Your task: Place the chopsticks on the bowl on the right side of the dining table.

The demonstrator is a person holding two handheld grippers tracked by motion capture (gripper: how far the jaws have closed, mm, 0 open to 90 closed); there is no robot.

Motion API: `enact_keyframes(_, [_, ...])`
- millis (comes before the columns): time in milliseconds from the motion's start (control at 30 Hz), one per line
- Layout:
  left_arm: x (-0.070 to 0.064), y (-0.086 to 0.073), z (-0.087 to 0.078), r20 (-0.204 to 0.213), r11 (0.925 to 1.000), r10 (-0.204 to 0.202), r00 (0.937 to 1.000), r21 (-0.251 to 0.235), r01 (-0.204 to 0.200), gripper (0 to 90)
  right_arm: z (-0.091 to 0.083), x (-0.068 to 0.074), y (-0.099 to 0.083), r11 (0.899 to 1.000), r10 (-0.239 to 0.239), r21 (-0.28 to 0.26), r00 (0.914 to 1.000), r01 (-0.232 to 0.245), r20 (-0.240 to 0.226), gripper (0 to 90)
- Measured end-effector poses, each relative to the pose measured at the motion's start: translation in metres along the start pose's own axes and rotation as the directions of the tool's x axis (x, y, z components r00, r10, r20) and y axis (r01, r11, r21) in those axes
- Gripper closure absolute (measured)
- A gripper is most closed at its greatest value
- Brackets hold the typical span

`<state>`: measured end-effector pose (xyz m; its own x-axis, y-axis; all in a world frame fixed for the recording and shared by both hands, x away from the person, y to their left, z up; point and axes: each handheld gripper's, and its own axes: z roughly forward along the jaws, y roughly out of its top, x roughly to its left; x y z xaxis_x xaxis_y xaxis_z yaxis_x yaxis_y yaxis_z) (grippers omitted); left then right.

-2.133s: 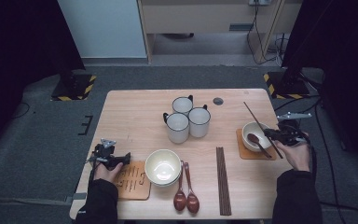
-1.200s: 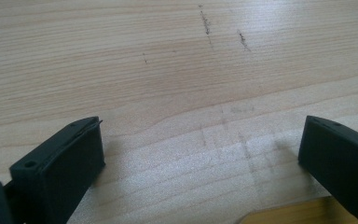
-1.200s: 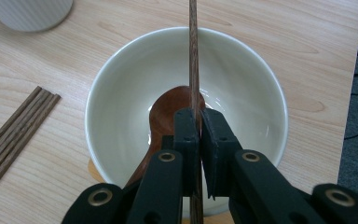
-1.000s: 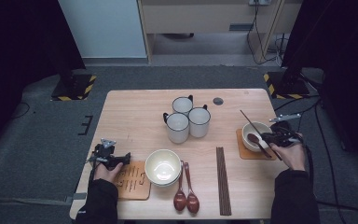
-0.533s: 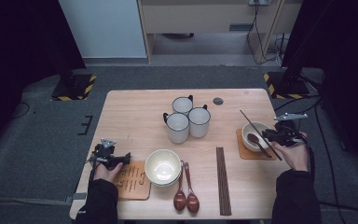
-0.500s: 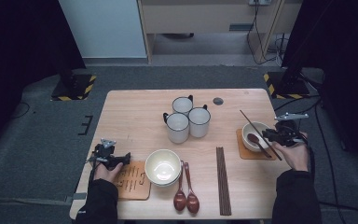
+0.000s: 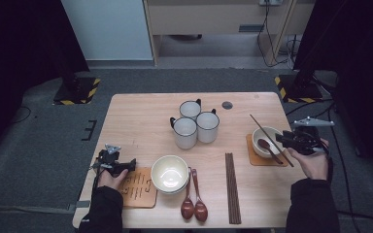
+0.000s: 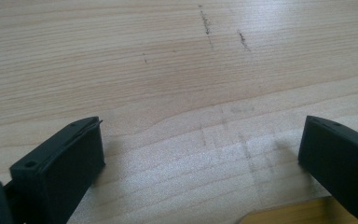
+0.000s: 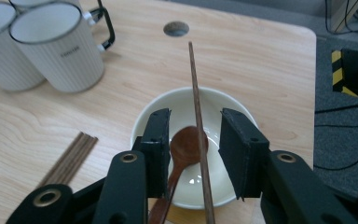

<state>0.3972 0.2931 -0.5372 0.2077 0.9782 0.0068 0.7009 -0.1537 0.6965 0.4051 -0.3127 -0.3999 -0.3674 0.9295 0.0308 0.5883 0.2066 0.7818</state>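
Right gripper [image 9: 193, 147] over small bowl [image 9: 235, 109] on coaster at table's right edge, jaws partly open astride spoon [image 9: 186, 147] and chopstick [image 9: 196, 100]. Left gripper [image 8: 200, 154] low over table [image 8: 177, 70], jaws wide, holding nothing.

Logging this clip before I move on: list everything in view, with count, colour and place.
table: 1, light wood, centre
mugs: 3, white, clustered at table middle-back
large bowl: 1, cream, front centre; may be a stack
small bowl: 1, cream, on the right coaster
spoon in bowl: 1, brown, in the small bowl
spoons: 2, brown, front, right of the large bowl
chopstick bundle: count unclear, dark brown, front right of centre
single chopstick: 1, brown, across the small bowl
coasters: 2, tan, front left and under the small bowl
left claw: black, open over bare table, front left
right claw: black, open around spoon and chopstick
sleeves: 2, black, bottom edge
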Motion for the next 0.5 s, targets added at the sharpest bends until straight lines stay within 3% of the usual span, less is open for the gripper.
enact_keyframes(500, [0.0,0.0,0.0,0.0,1.0,-0.001,1.0,0.0,0.001,0.0,-0.028,0.03,0.002,0.998,-0.02,-0.062,0.9998,0.019,-0.008,49.5])
